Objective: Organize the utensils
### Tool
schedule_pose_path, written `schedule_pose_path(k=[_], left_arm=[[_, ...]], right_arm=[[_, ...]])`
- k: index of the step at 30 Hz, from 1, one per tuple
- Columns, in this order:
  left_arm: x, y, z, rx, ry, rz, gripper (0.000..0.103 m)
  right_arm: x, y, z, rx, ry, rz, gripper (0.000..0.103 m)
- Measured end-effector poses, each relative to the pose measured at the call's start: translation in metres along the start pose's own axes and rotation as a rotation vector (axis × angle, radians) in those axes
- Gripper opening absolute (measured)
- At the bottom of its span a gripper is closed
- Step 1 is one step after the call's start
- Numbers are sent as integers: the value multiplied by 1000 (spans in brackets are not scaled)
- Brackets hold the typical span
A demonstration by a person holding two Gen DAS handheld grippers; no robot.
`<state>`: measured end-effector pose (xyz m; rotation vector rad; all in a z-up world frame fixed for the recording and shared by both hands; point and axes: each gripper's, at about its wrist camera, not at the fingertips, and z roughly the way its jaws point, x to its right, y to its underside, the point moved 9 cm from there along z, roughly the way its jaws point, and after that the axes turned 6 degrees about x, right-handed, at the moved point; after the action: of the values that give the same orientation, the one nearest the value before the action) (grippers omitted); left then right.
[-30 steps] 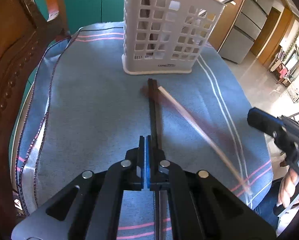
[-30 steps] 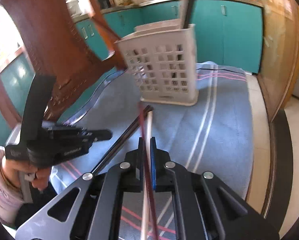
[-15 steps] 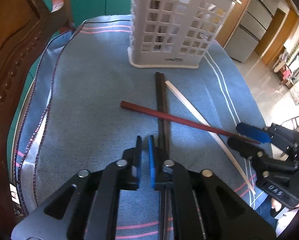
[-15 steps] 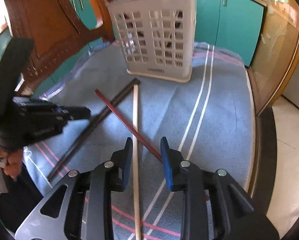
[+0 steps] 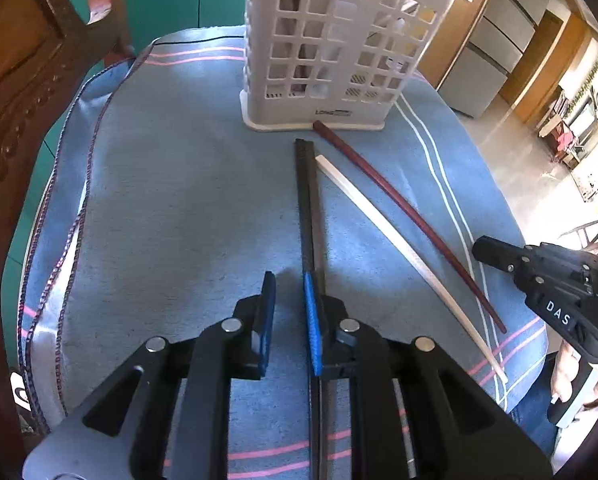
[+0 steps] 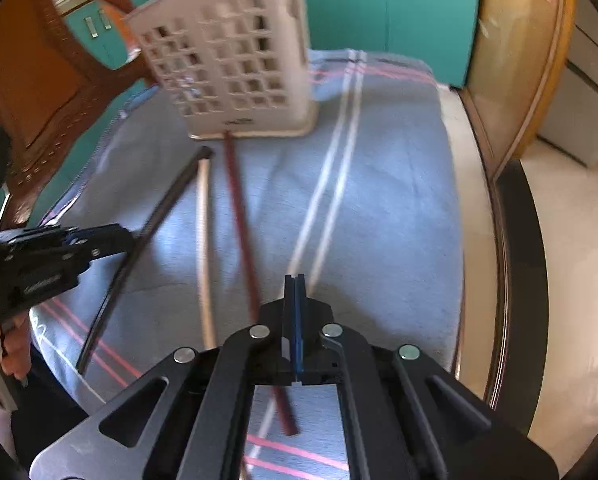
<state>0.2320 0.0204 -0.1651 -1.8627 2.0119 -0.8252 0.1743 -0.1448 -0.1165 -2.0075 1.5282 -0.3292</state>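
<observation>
Left wrist view: left gripper [image 5: 290,304] jaws parted, nothing between them, hovering low over the blue striped cloth [image 5: 171,200] on the worktop. The black chopstick [image 5: 307,200] runs straight ahead from under the right-hand blue pad toward the basket, beside the jaw gap, not in it. Whether the pad touches the stick, can't tell.

White lattice utensil basket [image 5: 339,48] stands upright at the far end of the cloth. Some utensils are inside it behind the grid; can't identify them.

Three sticks lie on the cloth in front of the basket:
- black chopstick, nearest the left gripper, far tip stops short of the basket base
- pale wooden chopstick [image 5: 399,240], just right of the black one, far tips close together, fanning apart toward the near edge
- dark red chopstick [image 5: 403,216], rightmost, far tip touching the basket's base rim

Right gripper [image 6: 295,300] jaws closed, pads together, gripping nothing. In the right wrist view the dark red chopstick passes just left of the closed jaws and under the gripper body, lying on the cloth. Frame is motion-blurred. Same view shows the left gripper at the far left, next to the black chopstick.

A carved wooden chair [image 5: 15,80] sits against the cloth's left edge.
</observation>
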Motion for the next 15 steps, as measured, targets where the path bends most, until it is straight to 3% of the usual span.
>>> schedule_pose_path(k=[4,8,11,15], left_arm=[[7,3,1,-18,22,18,23],[12,5,4,-15,-18,57,24],[4,2,6,-12,-31,16,13],[-4,-1,1,9,-34,-23,12]], right_arm=[[-1,0,-2,4,-4,6,1],[-2,0,-2,0,-3,2,2],[-2,-1,-3,-1,-3,4,3],[0,0,-3,1,2,3,7]])
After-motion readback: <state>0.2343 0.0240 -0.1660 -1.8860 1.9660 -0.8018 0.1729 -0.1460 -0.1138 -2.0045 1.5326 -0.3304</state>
